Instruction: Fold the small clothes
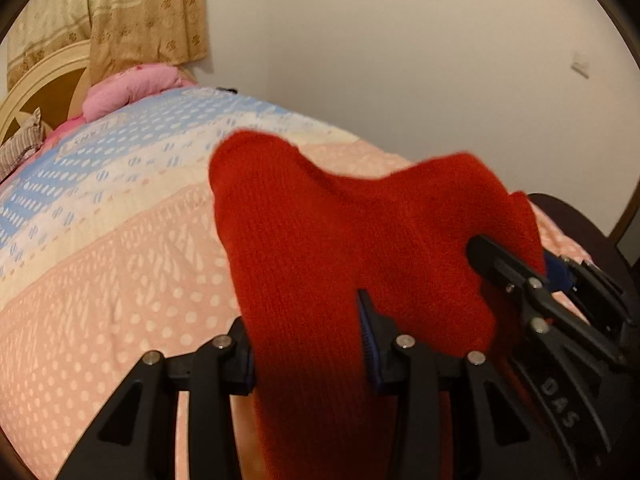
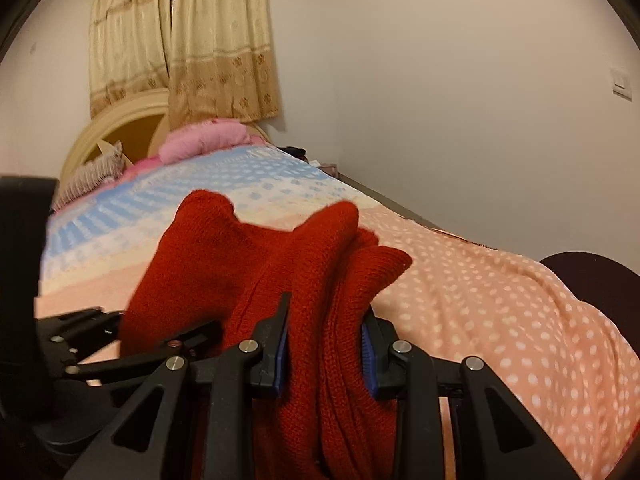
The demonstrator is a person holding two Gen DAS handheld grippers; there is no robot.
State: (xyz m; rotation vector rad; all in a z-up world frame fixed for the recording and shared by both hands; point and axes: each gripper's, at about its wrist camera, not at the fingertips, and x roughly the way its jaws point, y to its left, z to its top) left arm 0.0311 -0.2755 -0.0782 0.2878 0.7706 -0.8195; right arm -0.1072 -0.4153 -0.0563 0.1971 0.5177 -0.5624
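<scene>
Partly hidden tongs (image 2: 326, 352), red knit (image 2: 304, 264) clamped

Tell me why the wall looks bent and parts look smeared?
Left wrist view: fisheye curves the patterned pink-and-blue bedspread; the red knitted garment has motion-blurred edges. Right wrist view: same bulging, dark round corners, soft dim warm light.

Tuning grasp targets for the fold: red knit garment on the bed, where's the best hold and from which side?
Grip the near hem of the red knit garment, coming from the near bed edge, angled down. The left gripper and right gripper each pinch a bunched edge there now; the far end rises in two loose peaks over the bedspread.
</scene>
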